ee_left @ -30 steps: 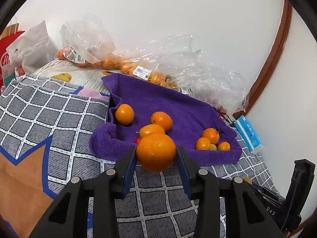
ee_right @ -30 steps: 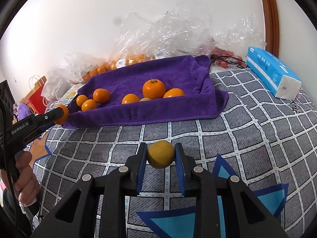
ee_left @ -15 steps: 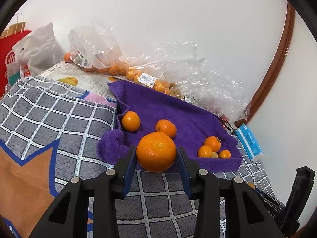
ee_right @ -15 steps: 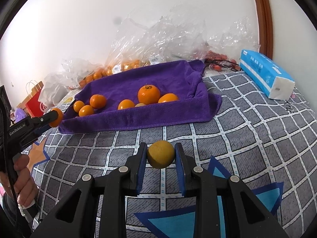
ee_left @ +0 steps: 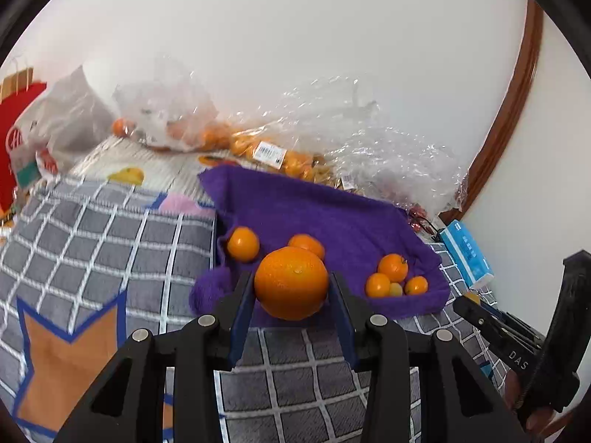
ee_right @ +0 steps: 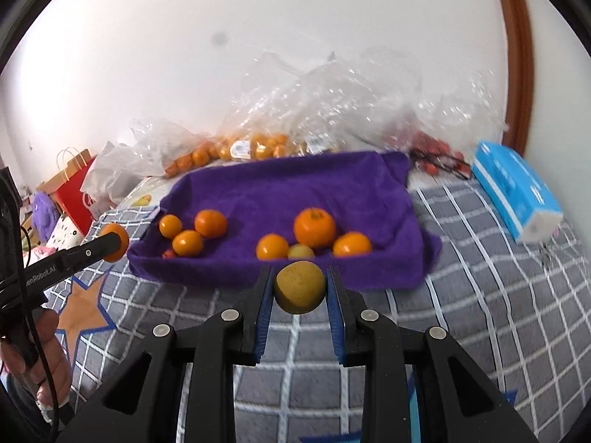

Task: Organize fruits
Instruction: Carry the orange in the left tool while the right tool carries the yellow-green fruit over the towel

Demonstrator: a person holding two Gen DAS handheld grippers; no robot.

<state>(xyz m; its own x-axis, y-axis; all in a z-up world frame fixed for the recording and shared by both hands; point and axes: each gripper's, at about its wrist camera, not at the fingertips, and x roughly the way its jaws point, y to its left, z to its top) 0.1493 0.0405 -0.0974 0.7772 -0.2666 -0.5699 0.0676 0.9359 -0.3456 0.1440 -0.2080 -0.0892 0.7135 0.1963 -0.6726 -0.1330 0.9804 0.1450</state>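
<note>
1. Purple towel [ee_right: 295, 188] on the checked blanket [ee_right: 480, 258] holds seven loose fruits; clear bags [ee_left: 258, 147] behind it hold more.
2. Left hand-held gripper [ee_left: 291, 284]: narrow opening, clamped on a large orange [ee_left: 291, 282], off the blanket.
3. Right hand-held gripper [ee_right: 299, 288]: nearly closed, pinching a small yellow fruit [ee_right: 300, 288]; both tilt down toward the towel.

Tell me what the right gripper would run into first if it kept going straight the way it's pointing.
Probably the near edge of the purple towel, then the pale yellow fruit among the oranges. The right gripper already holds a yellow fruit; depth is unclear.
</note>
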